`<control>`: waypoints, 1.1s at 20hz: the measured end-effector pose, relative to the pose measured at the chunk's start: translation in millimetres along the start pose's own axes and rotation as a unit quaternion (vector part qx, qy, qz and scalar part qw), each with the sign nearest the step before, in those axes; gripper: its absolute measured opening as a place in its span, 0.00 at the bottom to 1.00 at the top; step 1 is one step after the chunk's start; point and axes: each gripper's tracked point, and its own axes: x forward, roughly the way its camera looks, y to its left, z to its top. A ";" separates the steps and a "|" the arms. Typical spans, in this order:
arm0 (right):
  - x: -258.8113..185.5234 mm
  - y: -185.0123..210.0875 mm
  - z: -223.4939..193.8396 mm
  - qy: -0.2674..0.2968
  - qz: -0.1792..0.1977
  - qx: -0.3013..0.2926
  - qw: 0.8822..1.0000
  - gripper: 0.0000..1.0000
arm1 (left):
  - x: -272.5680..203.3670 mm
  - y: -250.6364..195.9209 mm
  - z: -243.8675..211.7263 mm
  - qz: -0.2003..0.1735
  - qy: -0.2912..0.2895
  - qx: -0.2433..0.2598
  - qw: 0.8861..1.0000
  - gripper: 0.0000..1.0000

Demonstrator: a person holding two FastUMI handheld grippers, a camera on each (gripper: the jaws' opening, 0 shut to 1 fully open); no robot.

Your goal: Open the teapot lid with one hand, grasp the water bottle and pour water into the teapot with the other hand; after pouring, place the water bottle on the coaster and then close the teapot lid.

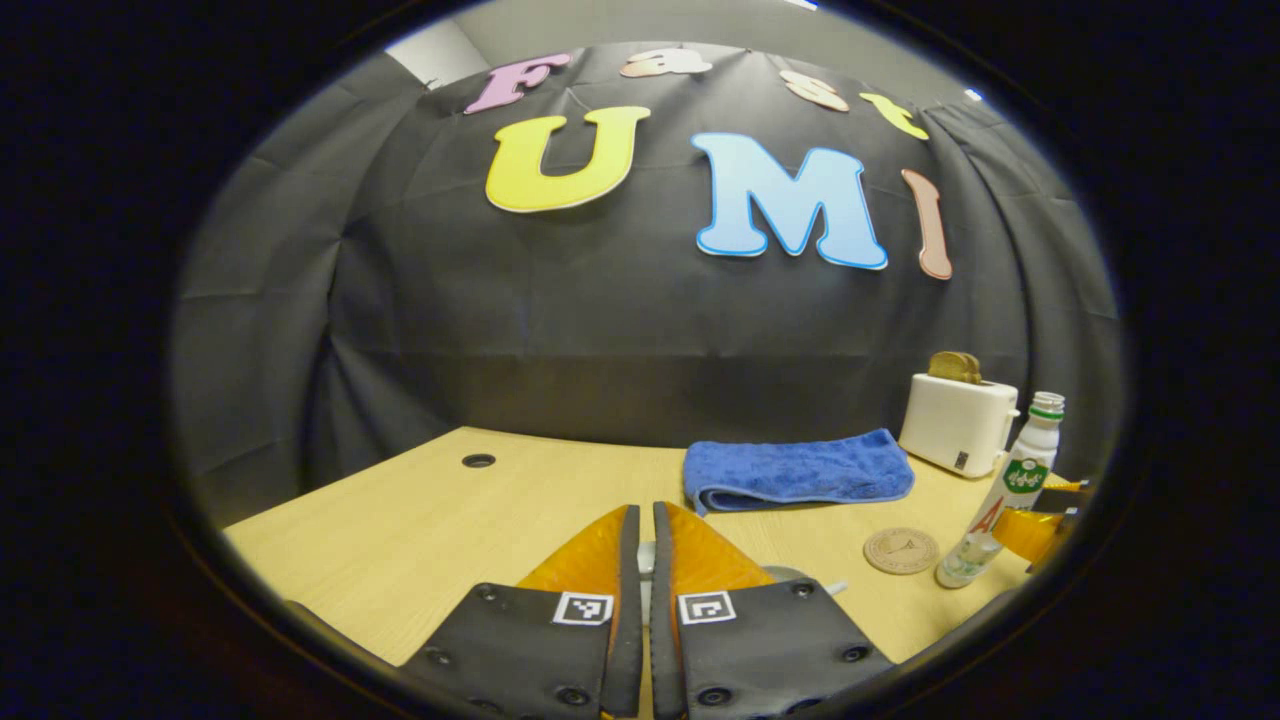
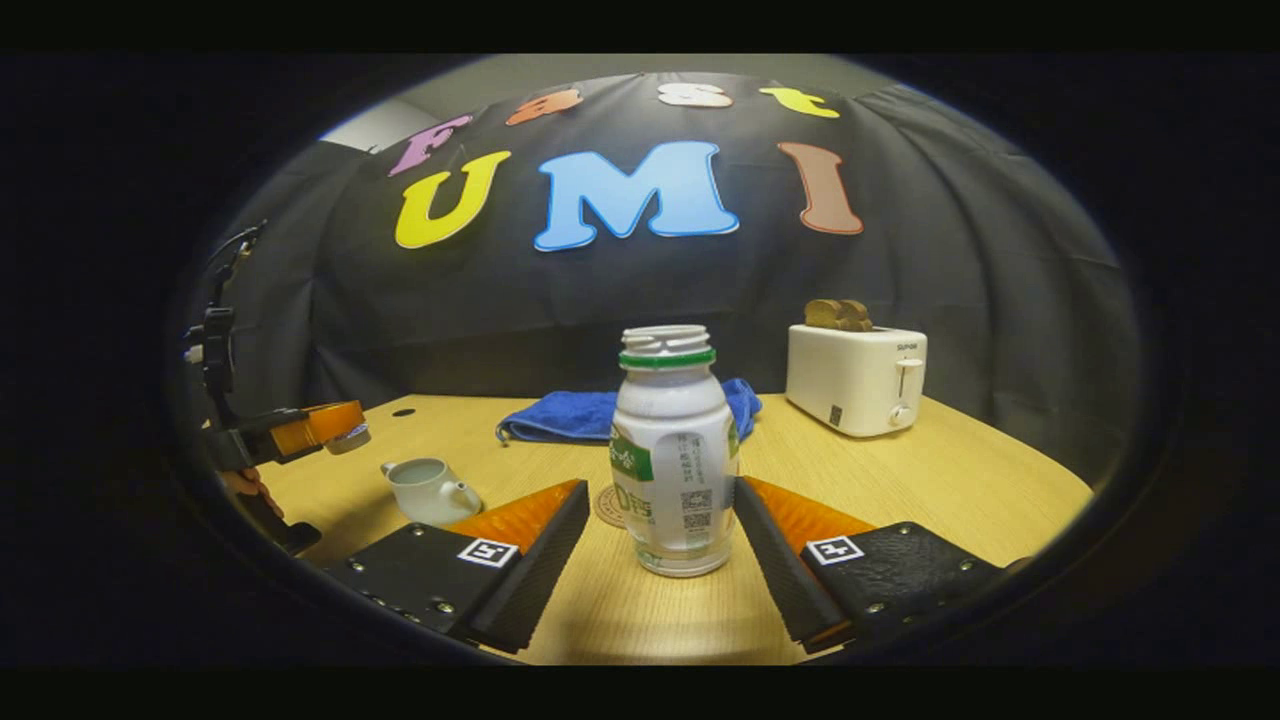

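The water bottle (image 2: pixel 673 455) stood upright between the spread fingers of the right gripper (image 2: pixel 660 525), untouched; the left gripper (image 1: pixel 640 560) pinched the teapot lid (image 2: pixel 350 437) left of the bottle.

In the left gripper view our left gripper (image 1: pixel 641 520) shows two wedge-shaped fingers (image 1: pixel 590 560) with a diamond-textured inner face, each bolted to a dark, pebbled plate studded with round screws and bearing a small square black-and-white marker. In the right gripper view our right gripper (image 2: pixel 660 505) has the same build: ribbed wedge fingers (image 2: pixel 525 520) on dark, leathery plates, with a row of small bright screws along each plate's edge and a square marker on each. Far off at that view's left edge we also see the left gripper's dark frame with a thin black cable looping above it.
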 end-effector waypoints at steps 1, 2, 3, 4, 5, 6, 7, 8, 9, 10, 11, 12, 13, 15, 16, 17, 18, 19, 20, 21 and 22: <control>2.8 0.2 -1.6 0.004 -0.002 -0.001 1.000 0.89 | 0.2 -0.4 -1.8 0.000 0.003 -0.001 1.000 0.10; 5.7 0.6 -4.4 0.008 -0.003 -0.004 1.000 0.89 | 0.7 -0.6 -3.2 -0.001 0.005 -0.002 1.000 0.10; 8.6 0.6 -6.7 0.012 -0.006 -0.009 1.000 0.89 | 1.2 -0.8 -4.3 -0.002 0.006 -0.003 1.000 0.10; 11.4 0.4 -8.6 0.015 -0.008 -0.013 1.000 0.89 | 1.0 -0.6 -4.9 -0.001 0.007 -0.003 1.000 0.10; 13.0 -0.5 -10.4 0.018 -0.009 -0.015 1.000 0.89 | 1.3 0.6 -5.9 -0.001 0.008 -0.003 1.000 0.10; 17.9 -2.3 -12.5 0.020 -0.015 -0.019 1.000 0.89 | 1.8 1.5 -7.3 0.000 0.009 -0.005 1.000 0.10; 16.5 -4.1 -12.7 0.021 -0.018 -0.021 0.999 0.85 | 2.0 2.2 -7.9 0.000 0.010 -0.006 1.000 0.10; 13.9 -3.4 -11.3 0.020 -0.016 -0.022 0.999 0.78 | 2.9 3.4 -8.8 0.000 0.012 -0.008 1.000 0.10; 16.6 -3.6 -12.7 0.021 -0.016 -0.024 0.999 0.77 | 2.7 4.1 -10.3 0.001 0.013 -0.009 1.000 0.10; 15.1 -3.0 -11.9 0.021 -0.014 -0.023 0.999 0.76 | 2.3 4.6 -10.9 0.001 0.013 -0.010 1.000 0.10; 14.7 -2.8 -11.9 0.021 -0.013 -0.022 0.999 0.76 | 2.6 4.8 -11.5 0.001 0.015 -0.010 1.000 0.10; 15.0 -2.4 -11.5 0.021 -0.011 -0.020 1.000 0.76 | 3.4 4.7 -13.1 0.000 0.016 -0.010 1.000 0.10; 14.2 -2.2 -11.8 0.022 -0.012 -0.020 1.000 0.74 | 3.2 4.9 -13.0 0.000 0.018 -0.011 1.000 0.10; 12.1 -3.3 -9.6 0.022 -0.018 -0.029 0.999 0.74 | 3.6 3.4 -15.7 -0.002 0.020 -0.012 1.000 0.10; 10.4 -5.6 -5.6 0.018 -0.026 -0.043 0.999 0.74 | 3.6 4.4 -15.5 -0.003 0.021 -0.013 1.000 0.14; 10.0 -6.1 -2.0 0.016 -0.031 -0.054 0.998 0.74 | 3.0 4.6 -15.9 -0.002 0.021 -0.013 1.000 0.10; 10.0 -6.4 0.5 0.013 -0.036 -0.068 0.997 0.74 | 3.3 5.2 -16.5 -0.002 0.022 -0.013 1.000 0.10; 10.1 -7.4 3.1 0.012 -0.041 -0.084 0.996 0.74 | 3.1 6.3 -16.3 -0.002 0.023 -0.013 1.000 0.10; 10.9 -7.0 6.0 0.010 -0.047 -0.114 0.992 0.74 | 3.5 6.3 -17.6 -0.001 0.024 -0.012 1.000 0.10; 11.8 -5.3 7.7 0.009 -0.048 -0.129 0.990 0.74 | 3.6 6.6 -17.7 0.000 0.025 -0.011 1.000 0.14; 13.0 -3.4 8.4 0.009 -0.048 -0.145 0.988 0.74 | 3.2 8.1 -18.1 0.000 0.024 -0.011 1.000 0.14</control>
